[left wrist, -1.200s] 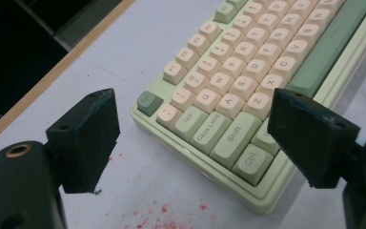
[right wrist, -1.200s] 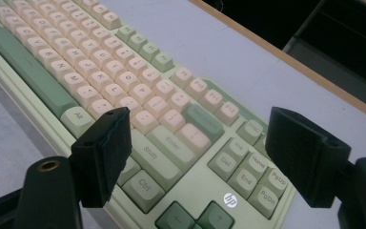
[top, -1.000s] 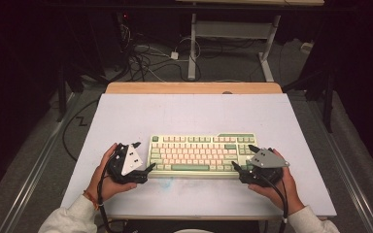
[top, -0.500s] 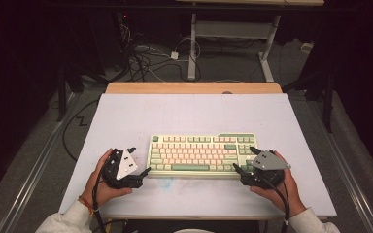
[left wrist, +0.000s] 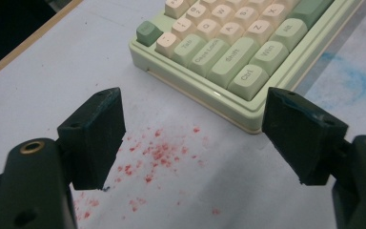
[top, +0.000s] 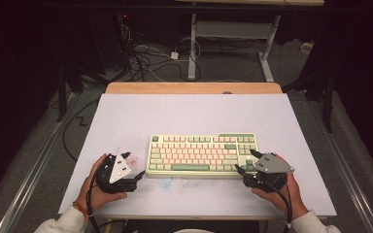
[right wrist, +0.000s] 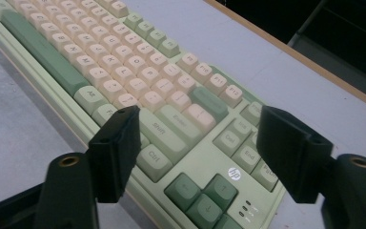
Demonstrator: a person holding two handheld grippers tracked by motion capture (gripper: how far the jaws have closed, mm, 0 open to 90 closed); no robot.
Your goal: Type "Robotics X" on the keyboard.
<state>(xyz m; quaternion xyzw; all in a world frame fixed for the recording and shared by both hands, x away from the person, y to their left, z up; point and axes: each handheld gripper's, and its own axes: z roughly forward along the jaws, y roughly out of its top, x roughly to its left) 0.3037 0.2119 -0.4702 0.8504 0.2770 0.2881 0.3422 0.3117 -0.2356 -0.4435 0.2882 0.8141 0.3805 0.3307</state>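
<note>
Meanwhile the left gripper (top: 137, 177) has slid back toward the near table edge, jaws spread wide and empty beside the pale-green keyboard with cream keys (top: 201, 155). At its other end the right gripper (top: 243, 162), equally agape and empty, has hardly moved. Probably both ends get lifted next.

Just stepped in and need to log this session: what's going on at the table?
A person sits at a white table with a two-jaw gripper in each hand, either side of a green and cream keyboard. The left gripper sits off the keyboard's left end, jaws open over red speckles on the table. The right gripper is at the keyboard's right end, jaws open over the arrow-key corner. Neither grips anything, and the keyboard lies flat.
</note>
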